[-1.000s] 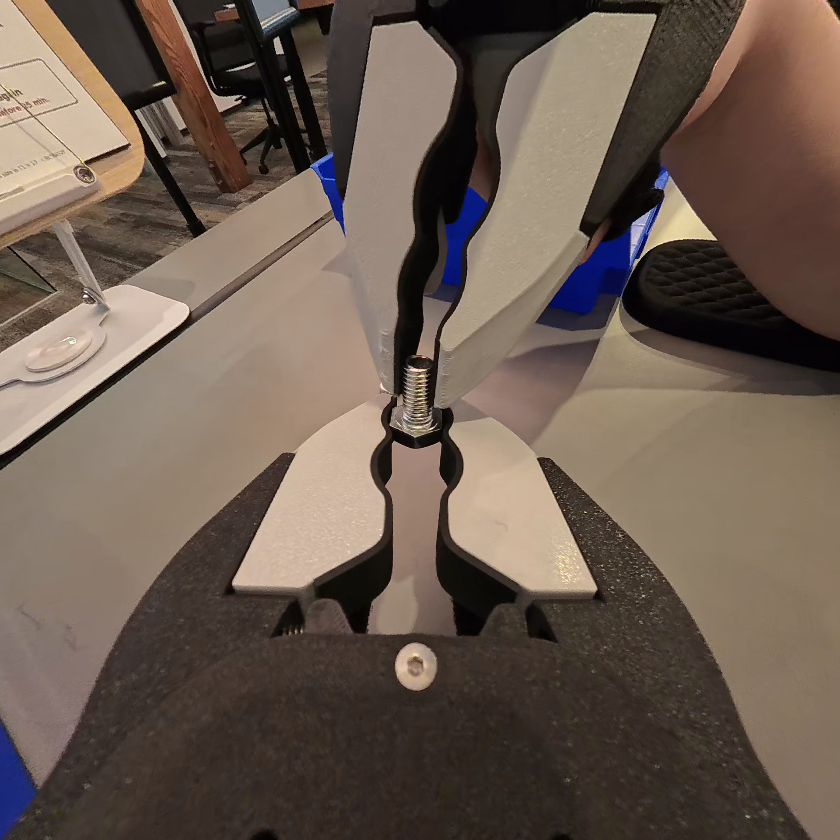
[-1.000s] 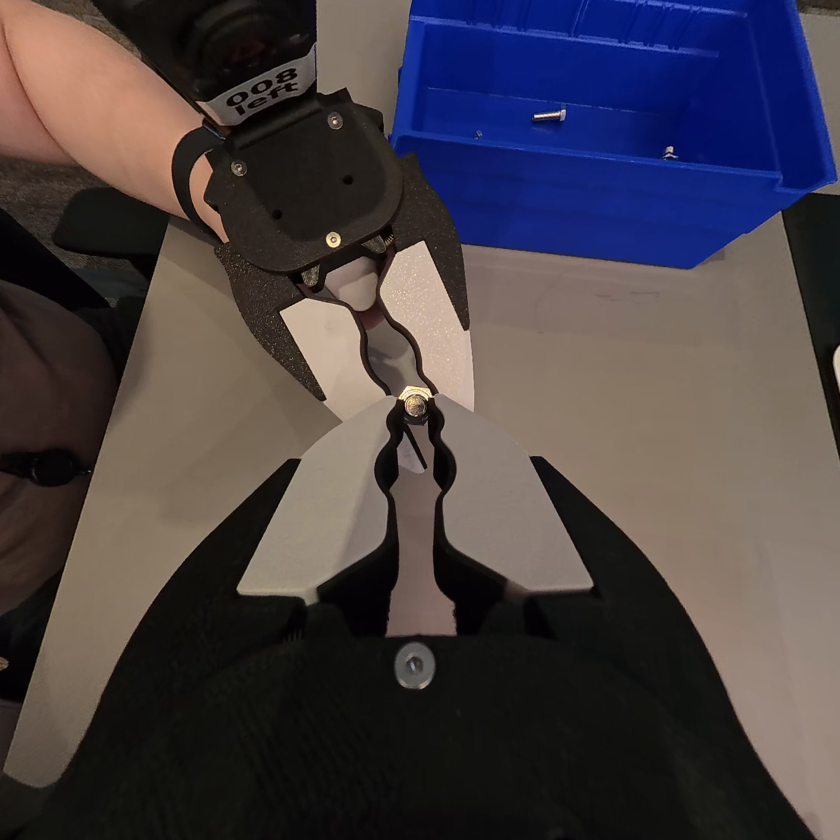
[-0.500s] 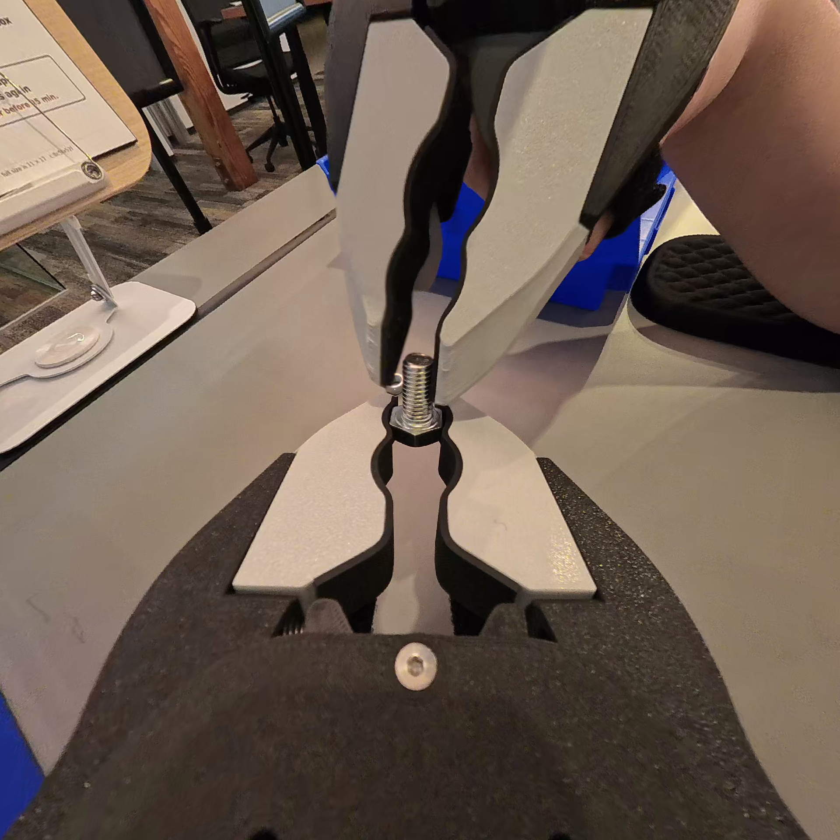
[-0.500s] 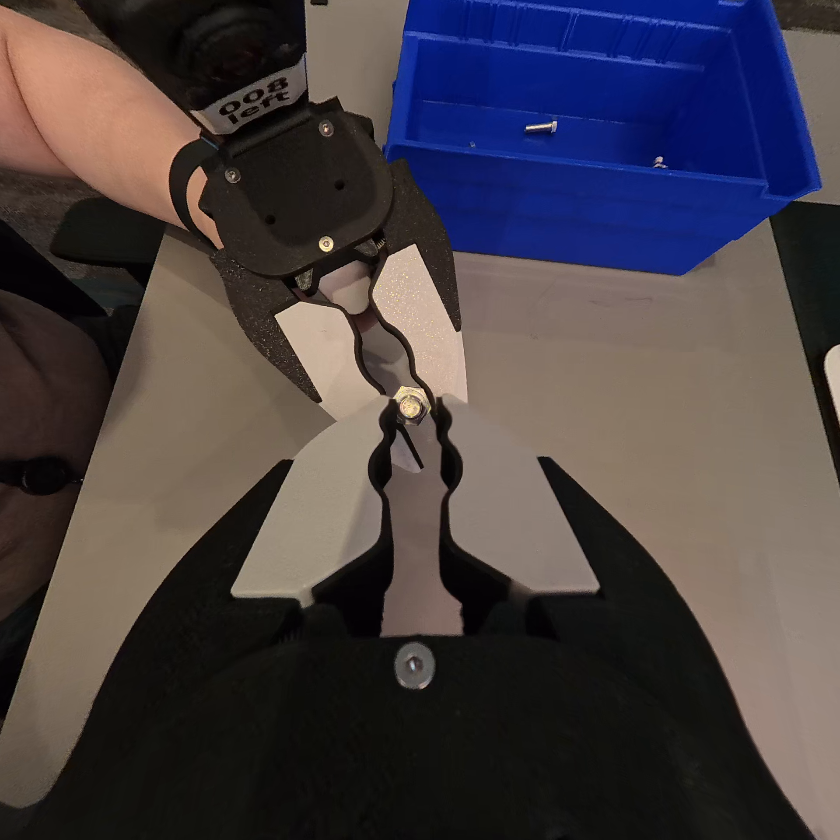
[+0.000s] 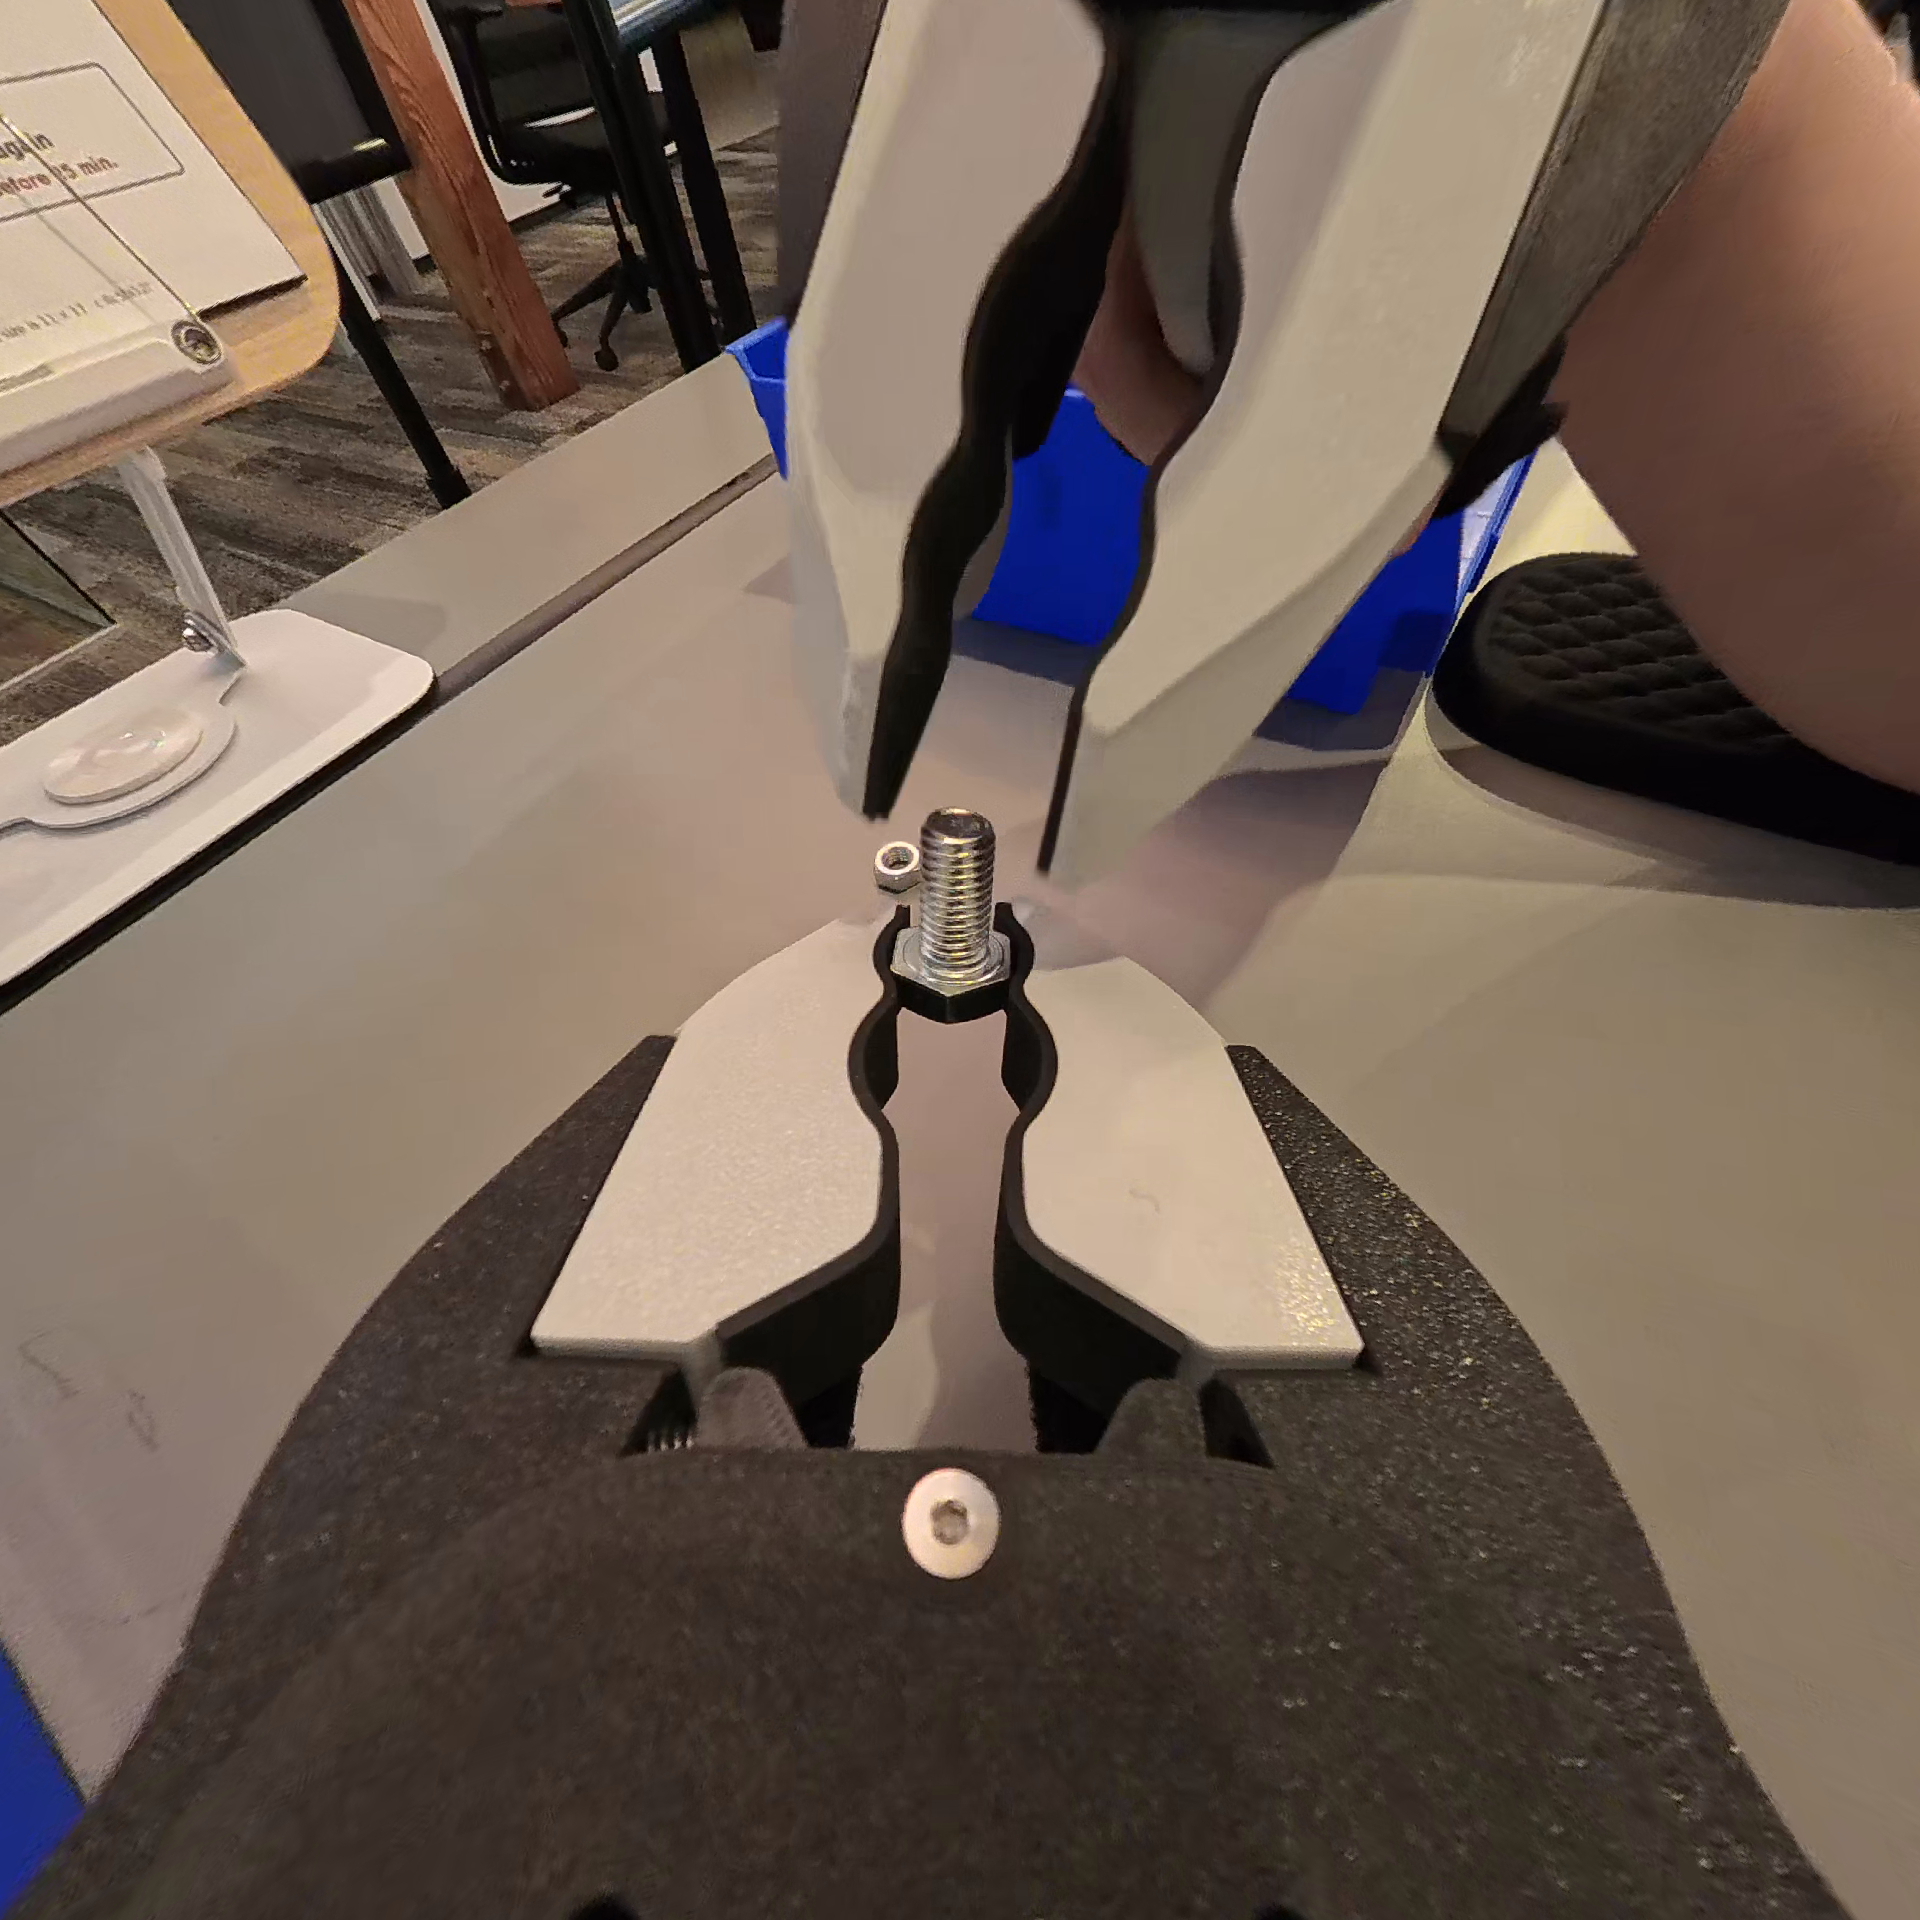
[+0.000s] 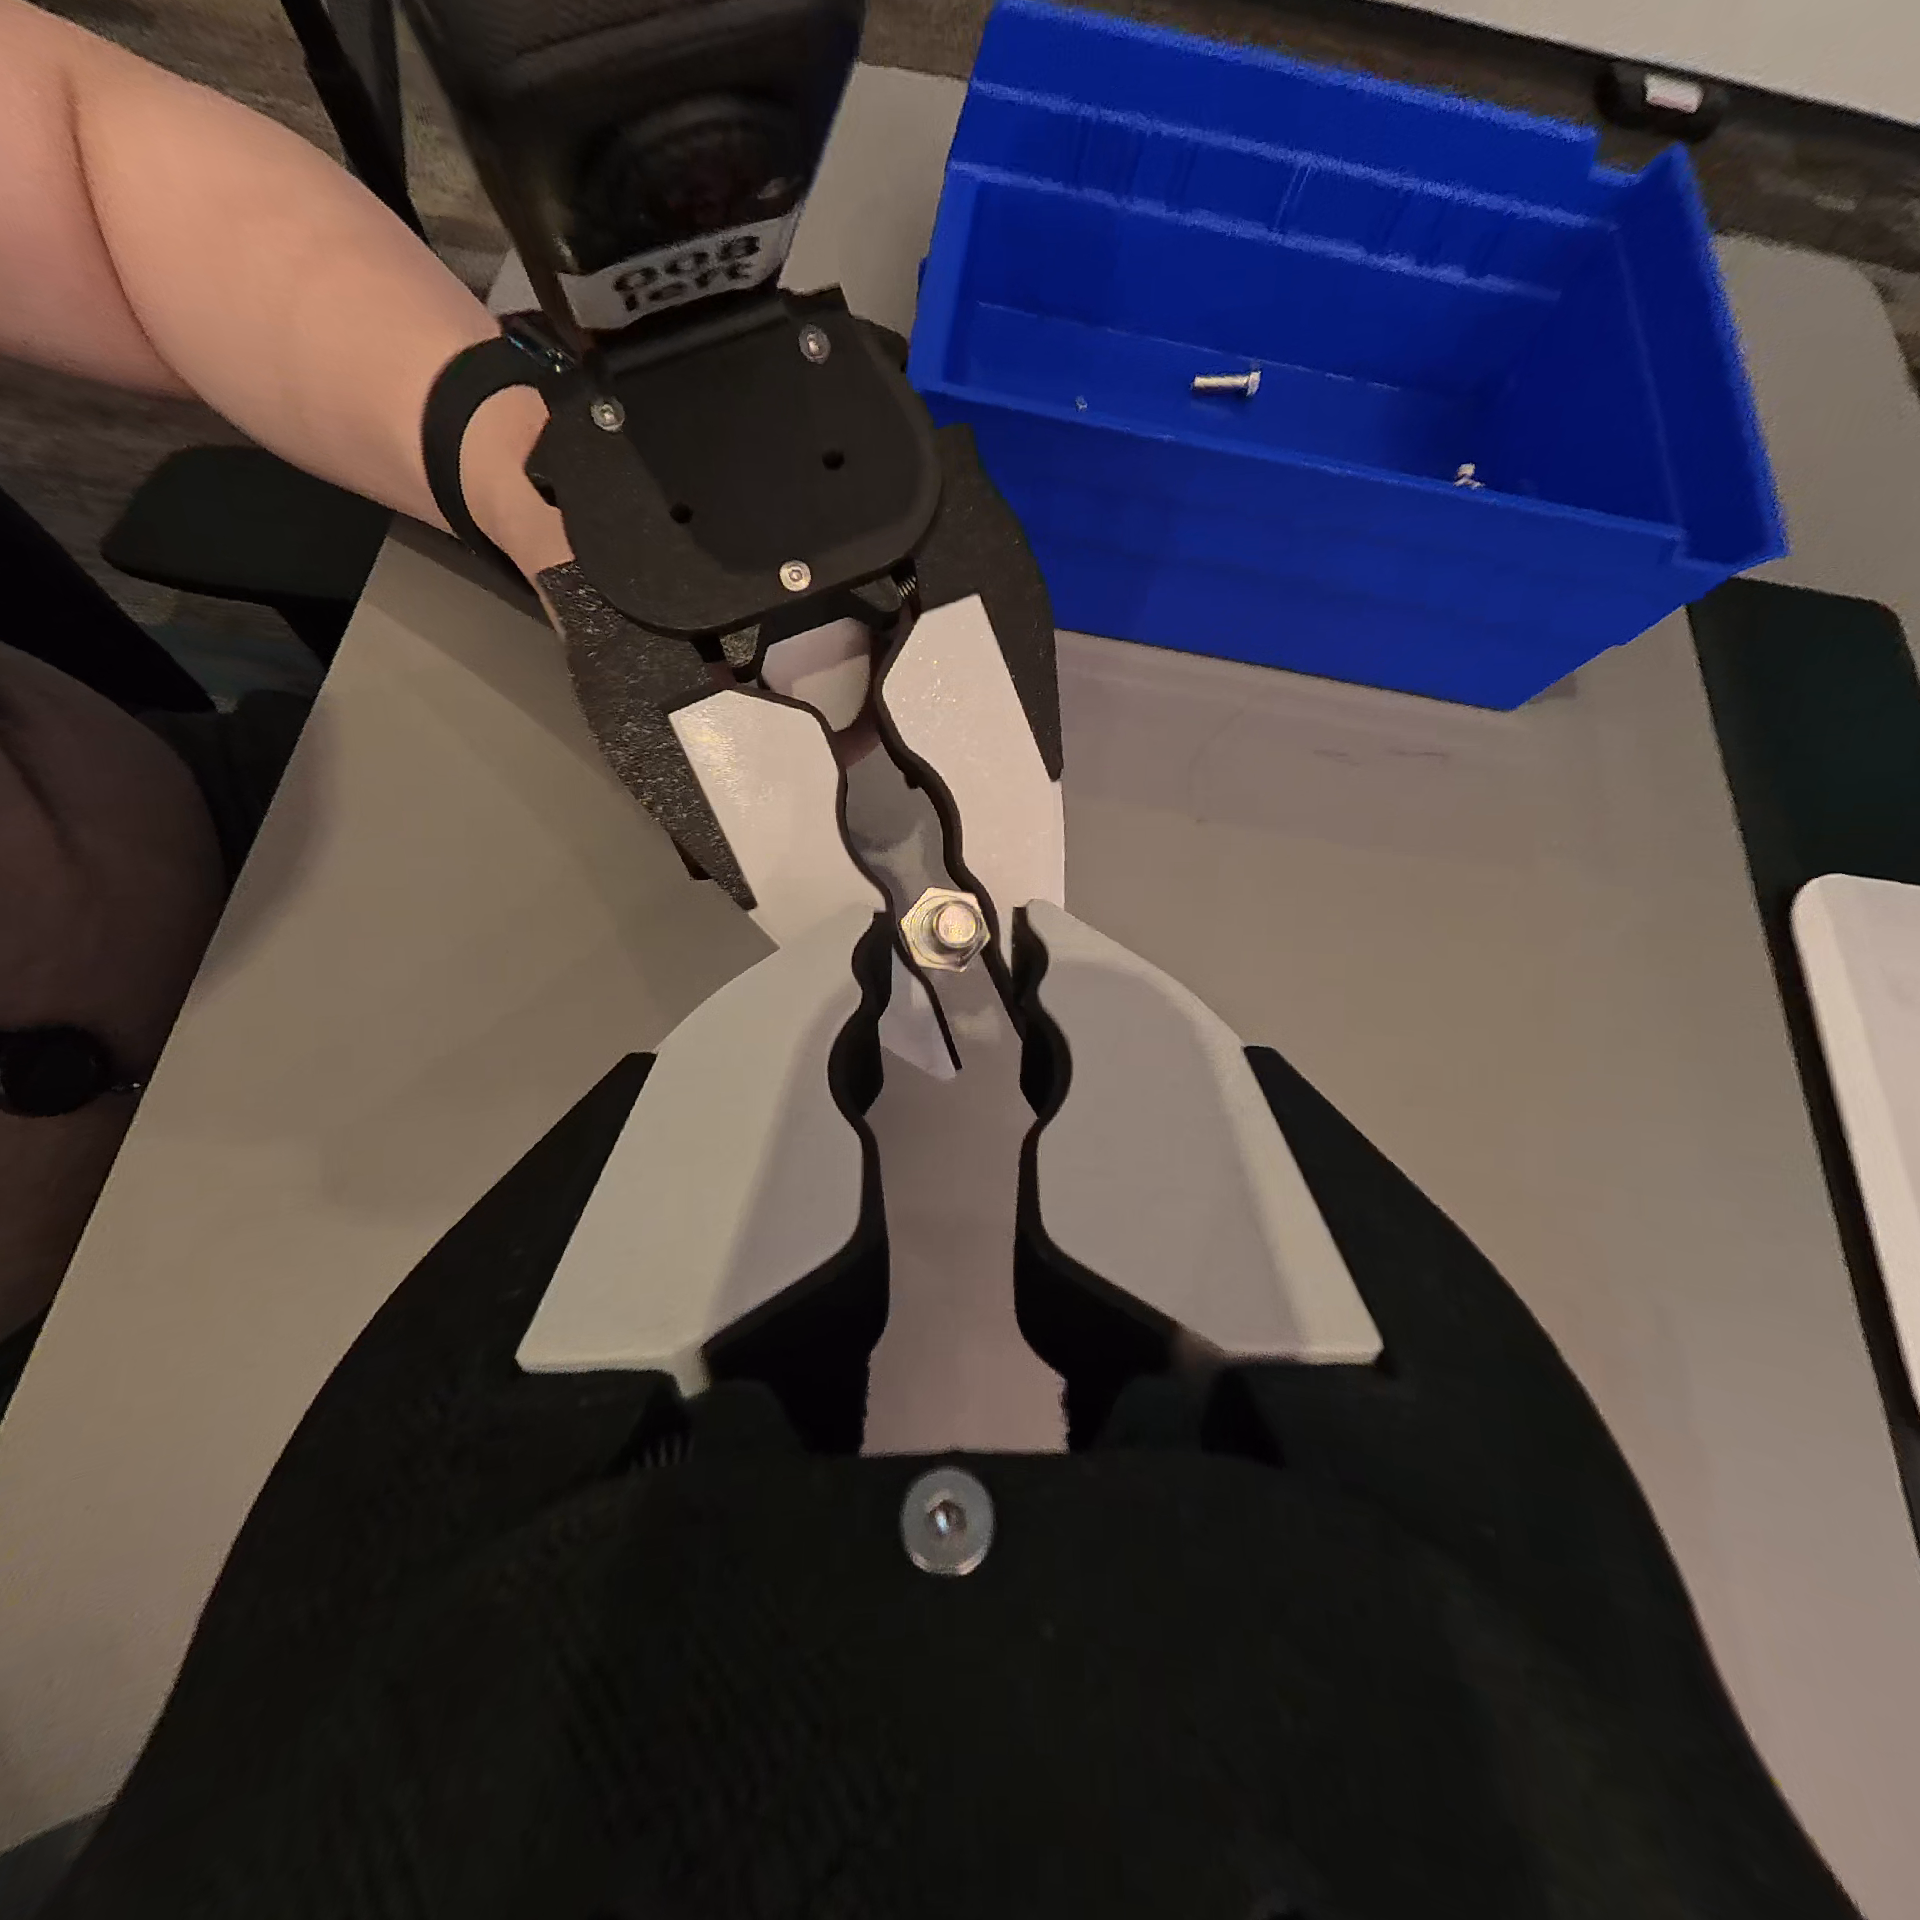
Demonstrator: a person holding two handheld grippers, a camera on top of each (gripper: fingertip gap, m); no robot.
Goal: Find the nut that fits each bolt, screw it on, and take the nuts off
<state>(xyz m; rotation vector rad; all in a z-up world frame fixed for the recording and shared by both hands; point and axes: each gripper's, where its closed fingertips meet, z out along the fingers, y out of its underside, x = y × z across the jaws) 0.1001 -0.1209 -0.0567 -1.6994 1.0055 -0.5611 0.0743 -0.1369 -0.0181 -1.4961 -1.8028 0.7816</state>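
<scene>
In the left wrist view my left gripper (image 5: pixel 954 951) is shut on the hex head of a silver bolt (image 5: pixel 957 894). Its threaded shank points up. A small silver nut (image 5: pixel 894 865) shows just left of the shank, touching no finger; I cannot tell whether it rests on the table. My right gripper (image 5: pixel 961 821) hangs just above the bolt's tip, open and empty. In the right wrist view the right gripper (image 6: pixel 956 920) is open around the bolt (image 6: pixel 943 930), seen end-on. The left gripper (image 6: pixel 961 992) comes in from the upper left.
A blue bin (image 6: pixel 1351 582) stands at the back of the grey table (image 6: pixel 1351 935) and holds a loose bolt (image 6: pixel 1226 382) and a small piece (image 6: pixel 1467 476). A white stand base (image 5: pixel 208 707) lies to the left. A black mesh pad (image 5: pixel 1621 665) and the person's arm are on the right. My hands' fingertips stand some 4 cm from each other.
My right gripper was shut over the bolt's tip; it has opened and lifted away. The small nut has come free beside the shank. The left gripper still holds the bolt.
</scene>
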